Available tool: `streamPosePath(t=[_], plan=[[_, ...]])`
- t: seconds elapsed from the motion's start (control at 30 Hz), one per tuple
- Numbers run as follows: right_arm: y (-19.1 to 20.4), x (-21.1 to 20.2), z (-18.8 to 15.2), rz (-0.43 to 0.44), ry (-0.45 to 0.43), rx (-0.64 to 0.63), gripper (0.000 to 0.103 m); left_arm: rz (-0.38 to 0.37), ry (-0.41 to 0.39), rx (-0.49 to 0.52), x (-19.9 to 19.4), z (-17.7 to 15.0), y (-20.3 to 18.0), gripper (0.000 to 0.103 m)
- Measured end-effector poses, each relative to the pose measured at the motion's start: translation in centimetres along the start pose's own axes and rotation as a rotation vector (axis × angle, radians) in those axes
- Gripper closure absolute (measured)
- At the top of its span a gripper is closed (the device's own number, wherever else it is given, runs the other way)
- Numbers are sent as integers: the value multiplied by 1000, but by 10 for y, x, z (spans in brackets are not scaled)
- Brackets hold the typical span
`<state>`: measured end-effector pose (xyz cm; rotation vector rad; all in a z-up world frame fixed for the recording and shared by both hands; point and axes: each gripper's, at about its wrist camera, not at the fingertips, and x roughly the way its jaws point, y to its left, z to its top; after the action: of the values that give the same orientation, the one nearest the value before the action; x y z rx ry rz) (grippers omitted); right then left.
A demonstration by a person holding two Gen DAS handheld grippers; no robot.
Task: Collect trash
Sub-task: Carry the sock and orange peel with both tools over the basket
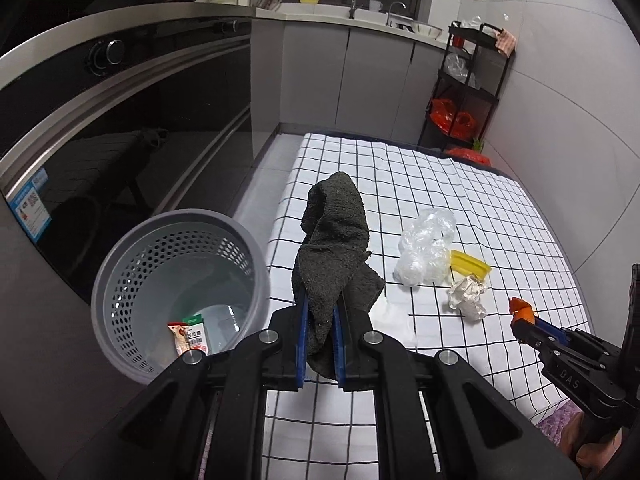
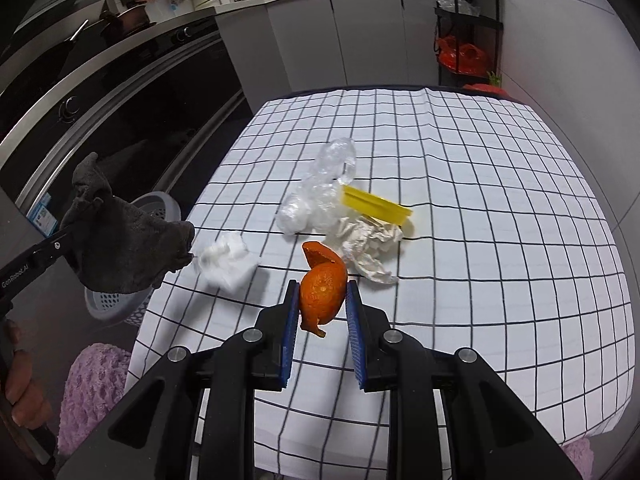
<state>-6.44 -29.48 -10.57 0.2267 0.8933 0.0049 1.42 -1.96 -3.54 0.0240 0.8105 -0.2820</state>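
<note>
My left gripper (image 1: 320, 312) is shut on a dark grey rag (image 1: 334, 240), held up at the table's left edge beside a grey perforated bin (image 1: 180, 280); the rag also shows in the right wrist view (image 2: 120, 240). The bin holds a red and green wrapper (image 1: 190, 336). My right gripper (image 2: 322, 296) is shut on an orange peel (image 2: 322, 288), above the checked tablecloth (image 2: 480, 240). On the cloth lie a white tissue (image 2: 226, 258), a clear plastic bag (image 2: 320, 188), a yellow lid (image 2: 376, 204) and crumpled paper (image 2: 368, 244).
A black oven front (image 1: 120, 140) runs along the left, close behind the bin. Grey cabinets (image 1: 360, 80) and a black shelf rack (image 1: 464, 88) with red bags stand beyond the table. A purple cushion (image 2: 92, 392) sits at the near left.
</note>
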Motion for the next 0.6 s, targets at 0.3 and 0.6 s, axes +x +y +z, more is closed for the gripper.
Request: streamPosePath(t=[0.3,0.6], plan=[[41,8,6,45,14,-76,80,58,-13,-50,-8,-1,40,92],[113,35,21,145,39,-181,80,120,-9,-91,-2,-1,88,92]])
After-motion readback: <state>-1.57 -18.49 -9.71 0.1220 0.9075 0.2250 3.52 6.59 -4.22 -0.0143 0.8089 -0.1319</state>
